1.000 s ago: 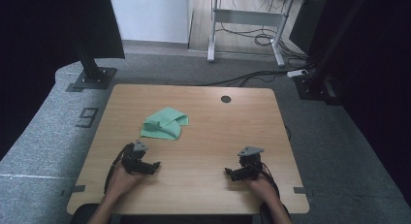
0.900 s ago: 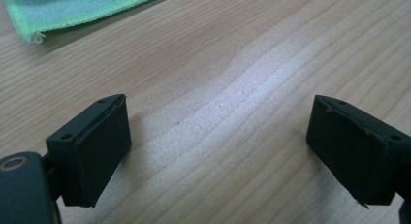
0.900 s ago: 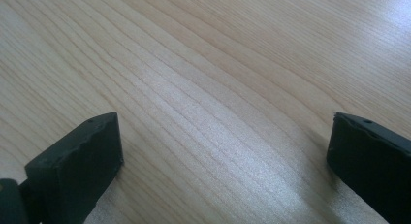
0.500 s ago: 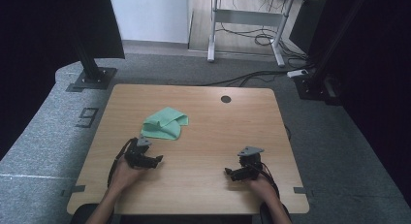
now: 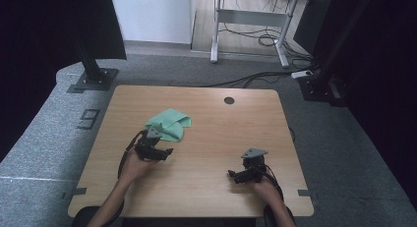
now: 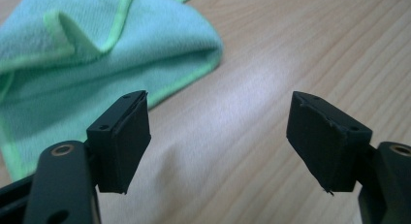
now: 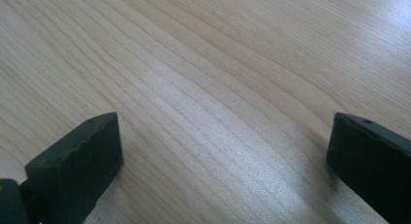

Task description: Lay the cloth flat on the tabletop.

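Just beside the left tool (image 5: 164,152) — a crumpled green cloth (image 5: 169,125), untouched.

Your high view looks down and forward over the whole table (image 5: 206,187). Both gripper views sit super close to the wood; the left one shares the green cloth (image 6: 82,54) with it.

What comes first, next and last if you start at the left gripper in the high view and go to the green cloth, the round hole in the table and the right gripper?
From the left gripper:
1. Green cloth, just beyond it.
2. Right gripper, across the near side.
3. Round hole, near the table's far edge.
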A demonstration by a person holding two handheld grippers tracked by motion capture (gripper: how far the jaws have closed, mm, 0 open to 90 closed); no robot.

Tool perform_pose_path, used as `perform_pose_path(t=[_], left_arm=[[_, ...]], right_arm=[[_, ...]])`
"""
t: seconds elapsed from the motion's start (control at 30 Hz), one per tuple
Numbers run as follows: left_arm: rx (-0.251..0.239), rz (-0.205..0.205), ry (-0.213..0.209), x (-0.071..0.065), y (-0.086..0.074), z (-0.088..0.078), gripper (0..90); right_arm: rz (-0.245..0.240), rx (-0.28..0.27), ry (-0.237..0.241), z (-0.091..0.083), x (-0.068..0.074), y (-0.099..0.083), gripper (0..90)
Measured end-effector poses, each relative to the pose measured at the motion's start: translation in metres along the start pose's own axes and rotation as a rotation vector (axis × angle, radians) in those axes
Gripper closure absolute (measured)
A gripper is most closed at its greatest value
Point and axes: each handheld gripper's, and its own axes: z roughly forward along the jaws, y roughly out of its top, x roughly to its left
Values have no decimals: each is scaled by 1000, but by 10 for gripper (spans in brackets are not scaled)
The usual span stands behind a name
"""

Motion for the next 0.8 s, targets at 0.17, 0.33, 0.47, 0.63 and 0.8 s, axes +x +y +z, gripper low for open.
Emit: perform_pose_path(t=[0.17, 0.33, 0.47, 0.63, 0.8], left_arm=[[-9, 3, 2, 2, 11, 5, 257], [-18, 6, 11, 4, 22, 12, 289], [-25, 15, 16, 5, 30, 19, 329], [-29, 24, 10, 3, 39, 28, 392], [-16, 29, 6, 2, 44, 40, 452]], right_arm=[[0, 0, 0, 0, 0, 0, 0], [0, 0, 0, 0, 0, 0, 0], [0, 0, 0, 0, 0, 0, 0], [0, 0, 0, 0, 0, 0, 0], [0, 0, 0, 0, 0, 0, 0]])
